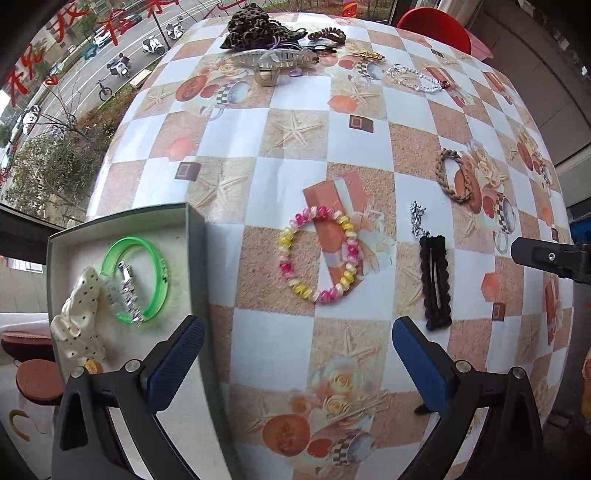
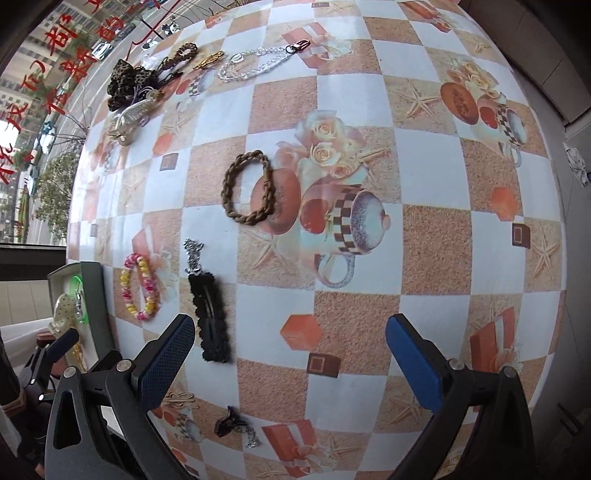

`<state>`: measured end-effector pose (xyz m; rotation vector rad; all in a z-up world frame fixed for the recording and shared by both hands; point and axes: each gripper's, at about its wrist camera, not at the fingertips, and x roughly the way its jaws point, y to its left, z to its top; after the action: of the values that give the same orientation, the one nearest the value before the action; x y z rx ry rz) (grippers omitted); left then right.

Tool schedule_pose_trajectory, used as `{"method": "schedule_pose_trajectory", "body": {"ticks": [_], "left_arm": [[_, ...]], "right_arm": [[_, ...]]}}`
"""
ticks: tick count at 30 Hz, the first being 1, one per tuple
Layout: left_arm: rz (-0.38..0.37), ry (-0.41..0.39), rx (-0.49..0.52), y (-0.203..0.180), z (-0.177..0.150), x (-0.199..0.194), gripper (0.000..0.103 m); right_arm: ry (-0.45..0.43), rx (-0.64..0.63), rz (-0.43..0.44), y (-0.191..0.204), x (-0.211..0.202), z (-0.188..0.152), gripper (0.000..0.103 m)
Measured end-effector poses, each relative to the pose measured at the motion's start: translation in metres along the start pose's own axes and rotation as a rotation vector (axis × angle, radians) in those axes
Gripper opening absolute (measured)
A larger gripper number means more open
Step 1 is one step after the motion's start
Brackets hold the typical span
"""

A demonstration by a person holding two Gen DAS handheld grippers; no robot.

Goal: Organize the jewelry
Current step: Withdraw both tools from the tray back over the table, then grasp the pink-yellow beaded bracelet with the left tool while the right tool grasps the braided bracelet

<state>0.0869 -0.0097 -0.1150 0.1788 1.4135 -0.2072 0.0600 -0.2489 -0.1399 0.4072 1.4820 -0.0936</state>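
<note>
- Jewelry lies scattered over a table point(image 1: 280, 103) with a checkered cloth, while a few pieces already sit in an open box point(image 1: 122, 218) at the table's left edge.
- Left wrist view shows the inside of the box clearly: a green bangle point(image 1: 159, 266), a silvery clip point(image 1: 125, 291) lying across it, and a cream dotted scrunchie point(image 1: 79, 317) touching the clip.
- Right wrist view shows that box only as a thin sliver at its left edge, with the contents barely readable.
- Both views show the pink and yellow bead bracelet point(image 1: 319, 254) just beside the box, then a black hair clip point(image 1: 436, 282) with a small silver chain point(image 1: 417, 218) at its far end.
- A brown braided band point(image 2: 249, 186) sits in the middle of the right wrist view; in the left wrist view it is off toward the right side.
- Only the right wrist view shows a small dark piece point(image 2: 231, 424) with a silver bit on the near part of the table.
- Far edge: a dark speckled scrunchie point(image 1: 255, 26), a pale claw clip point(image 1: 273, 61) and a clear bead chain point(image 2: 255, 64).
- Left gripper point(image 1: 297, 363) hangs above the cloth between box and bracelet, jaws spread wide, holding nothing.
- Right gripper point(image 2: 290, 363) hovers near the black hair clip, jaws also wide apart and bare.
</note>
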Motion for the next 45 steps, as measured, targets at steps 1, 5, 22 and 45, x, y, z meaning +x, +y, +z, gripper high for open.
{"method": "schedule_pose_trajectory", "body": {"ticks": [1,5,22,45], "left_arm": [[0.001,0.0,0.002,-0.002,0.002,0.003,0.103],[0.012,0.002,0.01,-0.008,0.01,0.016,0.103],[0.068,0.012,-0.011,-0.005,0.026,0.056,0.09],[-0.047,-0.027,0.076,-0.036,0.034,0.044,0.019]], "right_arm": [[0.0,-0.003,-0.006,0.0,0.002,0.003,0.103],[-0.002,-0.018,-0.027,0.002,0.009,0.014,0.103],[-0.06,-0.02,-0.124,0.012,0.035,0.053,0.093],[-0.109,-0.192,-0.195,0.069,0.054,0.067,0.007]]}}
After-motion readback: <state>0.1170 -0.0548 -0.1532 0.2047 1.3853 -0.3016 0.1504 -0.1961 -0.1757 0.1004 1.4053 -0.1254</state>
